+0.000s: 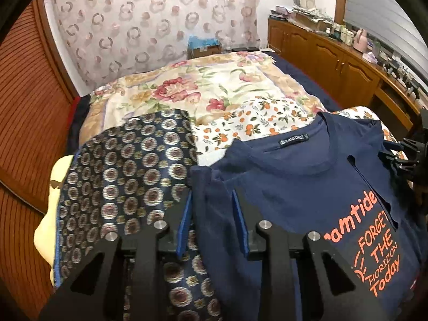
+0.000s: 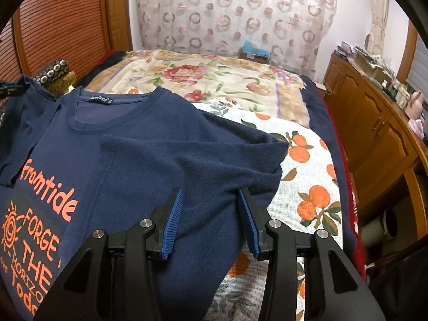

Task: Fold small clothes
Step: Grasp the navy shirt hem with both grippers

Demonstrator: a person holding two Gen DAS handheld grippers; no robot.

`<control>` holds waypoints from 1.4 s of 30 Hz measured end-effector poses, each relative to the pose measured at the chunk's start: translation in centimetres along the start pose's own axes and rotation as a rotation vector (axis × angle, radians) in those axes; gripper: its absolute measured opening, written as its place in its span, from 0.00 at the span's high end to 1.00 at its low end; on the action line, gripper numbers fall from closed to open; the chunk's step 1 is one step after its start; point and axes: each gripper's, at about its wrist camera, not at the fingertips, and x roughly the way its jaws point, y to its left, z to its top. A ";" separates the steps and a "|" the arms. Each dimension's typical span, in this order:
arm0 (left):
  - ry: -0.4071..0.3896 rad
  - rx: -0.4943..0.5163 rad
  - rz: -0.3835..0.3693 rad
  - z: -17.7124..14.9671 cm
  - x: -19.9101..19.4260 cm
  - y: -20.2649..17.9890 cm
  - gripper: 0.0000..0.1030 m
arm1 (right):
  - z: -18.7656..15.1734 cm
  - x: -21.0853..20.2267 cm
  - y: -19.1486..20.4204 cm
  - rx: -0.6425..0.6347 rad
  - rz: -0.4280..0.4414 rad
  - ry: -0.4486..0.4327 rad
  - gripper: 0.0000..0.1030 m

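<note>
A navy T-shirt (image 1: 294,187) with orange lettering lies face up on the bed, collar towards the far end. My left gripper (image 1: 212,224) stands over the shirt's left sleeve with the sleeve cloth between its blue pads (image 1: 184,227); a gap still shows and the pads do not clearly press. In the right wrist view the same T-shirt (image 2: 133,147) fills the left half. My right gripper (image 2: 210,219) is open over the other sleeve, whose wrinkled cloth lies between the fingers. The right gripper's black frame (image 1: 409,157) shows at the shirt's far side in the left wrist view.
A white cloth with orange fruit (image 2: 307,187) lies under the shirt. A dark cloth with round medallions (image 1: 120,174) sits beside it on the left. Beyond is a floral bedspread (image 1: 200,85). Wooden cabinets (image 1: 334,61) with clutter line the right, a slatted wooden door (image 1: 26,107) the left.
</note>
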 end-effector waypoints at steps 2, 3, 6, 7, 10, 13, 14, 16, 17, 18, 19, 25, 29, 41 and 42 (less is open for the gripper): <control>-0.001 0.027 0.011 -0.1 0.2 -0.6 0.90 | 0.0 0.0 -0.2 0.003 0.005 0.000 0.58; -0.008 0.041 0.018 -0.1 0.1 -0.8 0.95 | -0.1 0.0 -0.2 0.004 0.005 0.000 0.58; -0.056 0.052 0.043 0.1 -0.9 -0.9 0.98 | -0.1 0.0 -0.3 0.004 0.005 0.000 0.58; -0.078 0.049 0.046 0.2 -1.3 -0.7 0.98 | -0.1 0.0 -0.2 0.006 0.009 0.000 0.58; -0.124 0.040 0.043 0.4 -2.6 -0.3 0.98 | 0.1 -0.1 -1.0 0.049 0.056 -0.001 0.55; -0.152 0.029 0.038 0.2 -3.4 0.2 0.99 | 1.0 -0.3 -2.0 0.062 0.088 0.014 0.53; -0.158 0.023 0.033 0.0 -3.6 0.4 0.99 | 1.3 -0.4 -2.5 0.075 0.074 0.006 0.52; -0.169 0.009 0.020 -0.3 -3.8 0.6 0.99 | 1.8 -0.2 -3.6 0.099 0.059 0.012 0.52; -0.173 0.007 0.015 -0.3 -3.8 0.6 0.99 | 2.0 0.1 -4.0 0.109 0.059 0.019 0.52; -0.177 0.001 0.009 -0.4 -3.8 0.6 0.99 | 2.1 0.4 -4.5 0.122 0.058 0.029 0.52; -0.177 -0.001 0.001 -0.5 -3.8 0.6 0.99 | 2.1 0.8 -5.0 0.132 0.057 0.039 0.52; -0.180 0.001 -0.023 -1.0 -3.6 0.3 0.99 | 2.6 1.8 -5.9 0.145 0.031 0.054 0.52; -0.184 -0.002 -0.035 -1.4 -3.7 0.2 0.99 | 3.1 2.4 -6.4 0.160 0.024 0.041 0.51; -0.306 -0.027 -0.088 -5.1 -9.6 -1.1 1.00 | 3.6 -2.4 -3.8 0.116 0.132 -0.120 0.96; -0.316 -0.029 -0.090 -5.6 -10.3 -1.1 1.00 | 3.4 -3.8 -3.5 0.116 0.140 -0.149 0.96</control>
